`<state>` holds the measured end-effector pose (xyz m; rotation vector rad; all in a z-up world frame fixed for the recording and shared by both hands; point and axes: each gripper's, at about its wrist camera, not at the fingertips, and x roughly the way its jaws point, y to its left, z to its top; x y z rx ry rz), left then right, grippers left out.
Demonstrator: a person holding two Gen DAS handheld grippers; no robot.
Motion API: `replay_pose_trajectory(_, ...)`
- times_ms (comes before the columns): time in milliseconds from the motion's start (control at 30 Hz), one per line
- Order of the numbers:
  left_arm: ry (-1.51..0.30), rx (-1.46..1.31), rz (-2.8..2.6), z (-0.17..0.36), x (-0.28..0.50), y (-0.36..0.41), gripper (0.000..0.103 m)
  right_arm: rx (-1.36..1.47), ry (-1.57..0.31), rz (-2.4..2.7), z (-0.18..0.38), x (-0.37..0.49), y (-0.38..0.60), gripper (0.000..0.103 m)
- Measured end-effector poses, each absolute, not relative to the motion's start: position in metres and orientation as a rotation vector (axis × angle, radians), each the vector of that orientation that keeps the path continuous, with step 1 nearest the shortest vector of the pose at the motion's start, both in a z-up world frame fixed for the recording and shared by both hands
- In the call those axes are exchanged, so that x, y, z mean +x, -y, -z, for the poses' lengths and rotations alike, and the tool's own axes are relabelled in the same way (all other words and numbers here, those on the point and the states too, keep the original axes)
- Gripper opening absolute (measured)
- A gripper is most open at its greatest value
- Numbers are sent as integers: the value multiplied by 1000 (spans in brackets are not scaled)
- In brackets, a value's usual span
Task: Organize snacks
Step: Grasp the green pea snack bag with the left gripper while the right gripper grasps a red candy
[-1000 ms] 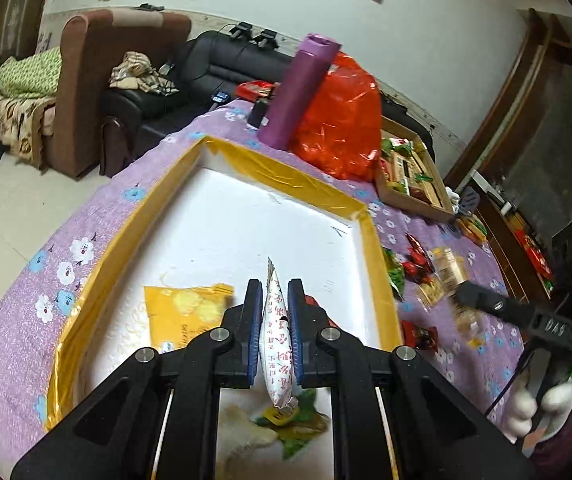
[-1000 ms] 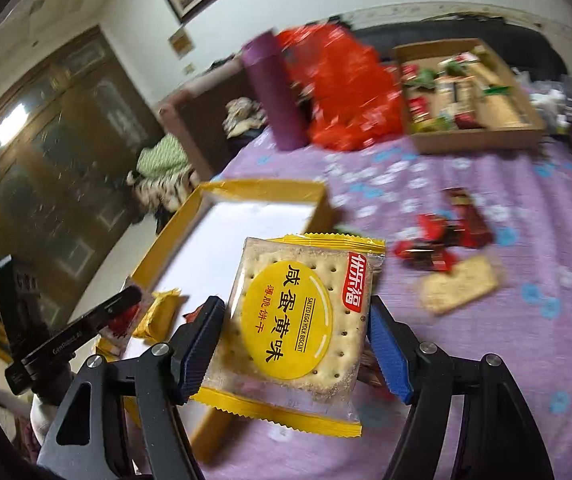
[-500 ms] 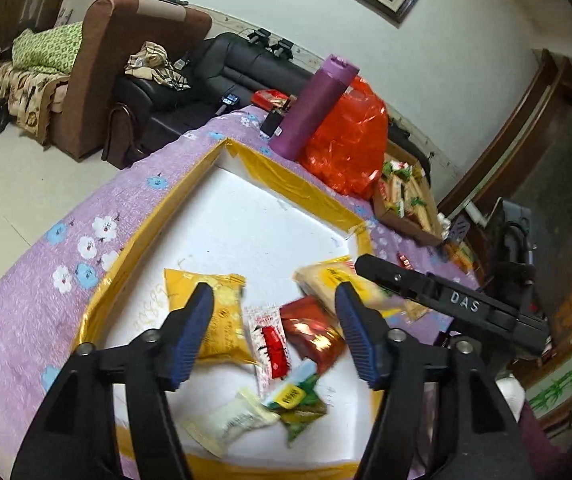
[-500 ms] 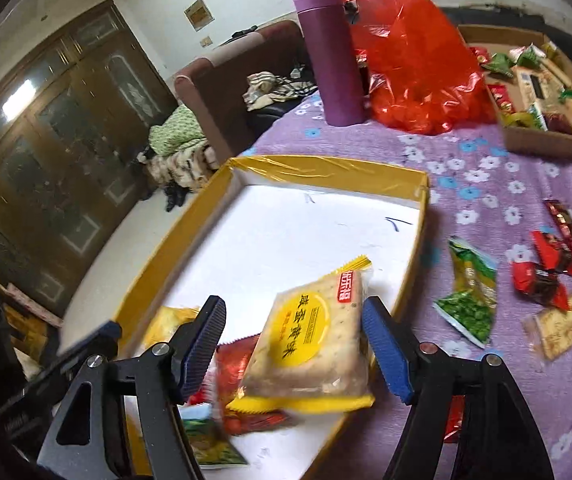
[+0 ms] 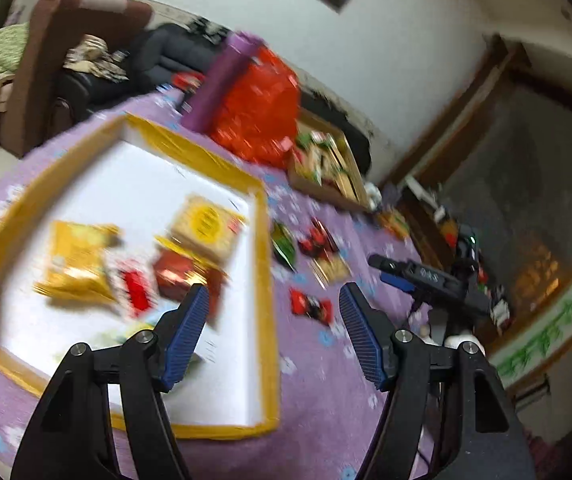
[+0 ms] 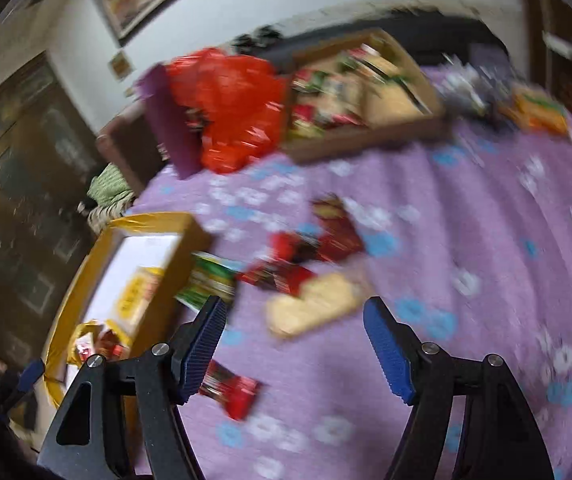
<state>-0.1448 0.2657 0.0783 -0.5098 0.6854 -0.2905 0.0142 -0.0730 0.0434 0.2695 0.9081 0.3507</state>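
My left gripper (image 5: pixel 274 296) hangs open and empty over the right rim of the yellow-edged white tray (image 5: pixel 264 240). Inside the tray lie a yellow cracker packet (image 5: pixel 206 224), a yellow bag (image 5: pixel 78 260), a red packet (image 5: pixel 174 276) and a white-and-red packet (image 5: pixel 134 292). My right gripper (image 6: pixel 293 308) is above the purple cloth, its jaws opening with nothing held. Just beyond its fingers lies a pale cracker pack (image 6: pixel 317 304). A red packet (image 6: pixel 230 392) sits by its left finger. A green packet (image 6: pixel 210 284) and more red packets (image 6: pixel 309 248) lie nearby.
A purple flask (image 5: pixel 222 80), a red plastic bag (image 5: pixel 262 112) and a cardboard box of snacks (image 5: pixel 325 160) stand at the table's far side. A dark sofa and brown armchair are behind the table. Both views are blurred.
The left gripper opened, let the white-and-red packet fall into the tray and swung right. The right gripper left the yellow cracker packet in the tray and moved right over the loose snacks.
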Motion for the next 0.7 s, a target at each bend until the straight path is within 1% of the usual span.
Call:
replay_pose_trajectory(67, -707, -490, 307, -76, -143, -252, 67, 272, -931, -379, -33, 13, 76, 74)
replay_pose_trajectory(200, -735, -428, 293, -77, -144, -230, 67, 189, -957, -473, -22, 9, 46, 74)
replay_pose_trajectory(400, -741, -411, 255, -81, -148, -229, 67, -54, -961, -599, -7, -3, -24, 73)
replay_pose_trajectory(433, -746, -405, 244, -81, -148, -229, 67, -105, -934, -590, -6, -7, -33, 75)
replay_pose_trajectory(500, -751, -400, 232, -81, -147, -229, 67, -173, -915, -593, -5, -12, -46, 74)
replay_pose_trajectory(533, -755, -399, 228, -80, -145, -229, 67, -207, -901, -583, -5, -15, -50, 69)
replay_pose_trajectory(567, -758, -398, 224, -80, -144, -228, 67, -221, -895, -575, -5, -16, -52, 54)
replay_pose_trajectory(600, -763, -395, 222, -79, -142, -227, 67, -236, -885, -559, -5, -18, -54, 45)
replay_pose_trajectory(633, -768, -393, 221, -78, -140, -225, 67, -232, -884, -560, -7, -18, -54, 32)
replay_pose_trajectory(700, -782, -381, 224, -76, -135, -219, 67, -198, -890, -563, -7, -15, -48, 29)
